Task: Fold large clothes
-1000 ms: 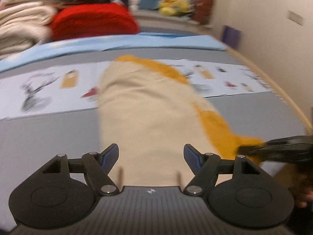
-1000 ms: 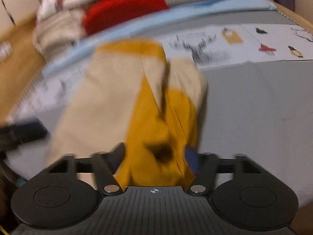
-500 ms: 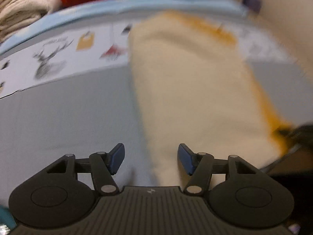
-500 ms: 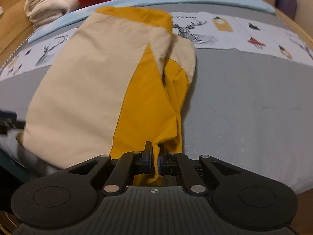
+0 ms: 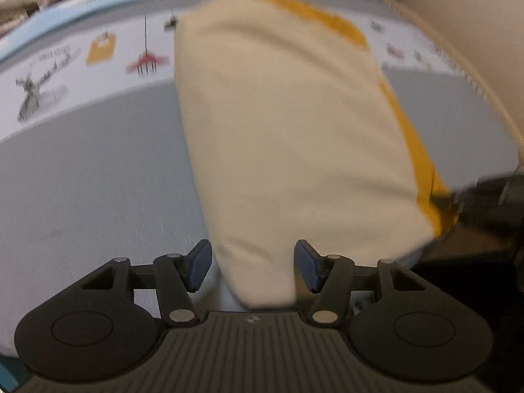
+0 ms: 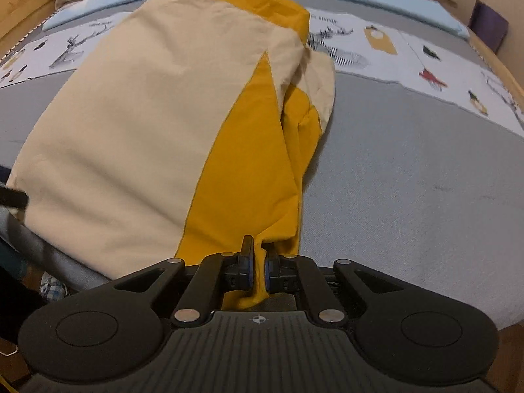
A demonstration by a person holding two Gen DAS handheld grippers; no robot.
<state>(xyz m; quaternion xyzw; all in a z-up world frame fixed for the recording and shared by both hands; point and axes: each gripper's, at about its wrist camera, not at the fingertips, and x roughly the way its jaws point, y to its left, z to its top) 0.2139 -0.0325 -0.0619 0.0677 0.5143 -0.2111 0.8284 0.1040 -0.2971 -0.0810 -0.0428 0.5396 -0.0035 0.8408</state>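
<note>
Right hand-held gripper (image 6: 257, 267) is pinched on the near yellow corner of the garment (image 6: 157, 124), stretched lengthwise away on the bed (image 6: 409, 163). Left hand-held gripper (image 5: 252, 267) is spread, straddling the near beige corner.

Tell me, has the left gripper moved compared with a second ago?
Yes. The left gripper has advanced toward the beige and mustard garment, whose near corner now lies between its open fingers.

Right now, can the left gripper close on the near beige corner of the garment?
Probably yes: the left gripper is open with the garment corner already between its fingers, nothing blocking. The right gripper grips the yellow edge.
</note>
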